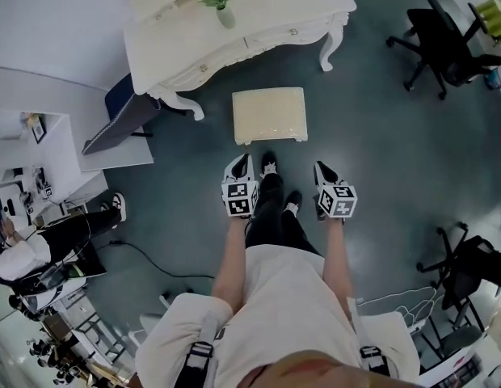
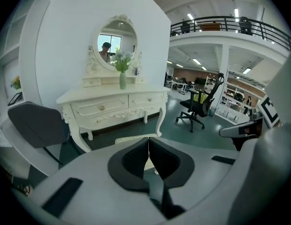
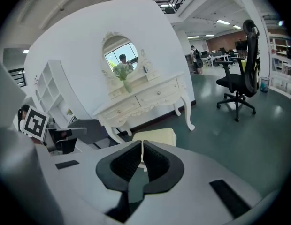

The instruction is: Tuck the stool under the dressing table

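Dark grey-green floor (image 1: 380, 136), open-plan office behind. Cream dressing table (image 1: 299, 2) stands against a curved white wall, on carved, curling legs. An oval mirror (image 2: 116, 42) rises from its back, and a green vase (image 1: 225, 14) of pale flowers sits on top.

Stool (image 1: 269, 114): cream, padded, rectangular. It stands out on the open floor in front of the table's knee space, not under it, with a strip of bare floor showing between the two.

The person stands just behind the stool, one black shoe (image 1: 268, 164) close to its near edge, both arms held forward and down.

Left gripper (image 1: 241, 160): in its own view the jaws are pressed together pad to pad with nothing between them. It hangs in the air short of the stool, touching nothing.

Right gripper (image 1: 322, 168): likewise clenched on nothing, level with the other and well apart from it, also short of the stool.

Grey chair (image 1: 121, 120) sits beside the table's left end. Black office chair (image 1: 444, 43) stands well off to the right.
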The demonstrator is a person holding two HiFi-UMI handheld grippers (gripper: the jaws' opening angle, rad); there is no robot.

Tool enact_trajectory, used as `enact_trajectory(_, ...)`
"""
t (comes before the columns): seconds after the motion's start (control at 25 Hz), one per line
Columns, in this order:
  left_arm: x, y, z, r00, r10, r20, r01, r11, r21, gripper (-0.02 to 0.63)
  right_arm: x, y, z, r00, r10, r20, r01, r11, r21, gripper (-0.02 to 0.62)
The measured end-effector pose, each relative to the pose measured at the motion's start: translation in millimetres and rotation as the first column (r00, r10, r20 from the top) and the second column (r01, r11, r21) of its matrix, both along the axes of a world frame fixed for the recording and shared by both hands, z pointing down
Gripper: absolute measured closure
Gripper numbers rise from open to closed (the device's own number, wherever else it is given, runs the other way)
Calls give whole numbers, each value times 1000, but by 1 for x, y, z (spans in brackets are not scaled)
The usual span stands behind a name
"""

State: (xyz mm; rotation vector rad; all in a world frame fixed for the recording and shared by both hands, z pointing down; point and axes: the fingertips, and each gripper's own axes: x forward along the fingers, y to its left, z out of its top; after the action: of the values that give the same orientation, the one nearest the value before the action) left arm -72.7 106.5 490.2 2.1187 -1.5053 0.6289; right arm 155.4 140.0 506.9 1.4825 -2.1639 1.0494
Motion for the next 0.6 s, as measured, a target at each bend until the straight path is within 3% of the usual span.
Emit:
enact_trajectory(0.28, -15, -13, 74, 998, 14, -62, -21, 994, -110, 591, -18, -31, 60, 996, -69, -48, 65, 995, -82, 549)
enact_trajectory(0.44, -15, -23, 114, 998, 34, -56, -42, 987, -153, 591, -18, -47, 90, 999, -30, -25, 28, 996, -86, 549)
enact_trajectory(0.6, -15, -41, 153, 997, 59, -58, -69, 980, -184, 591, -13, -57, 127, 998, -28, -63, 21, 994, -106, 549)
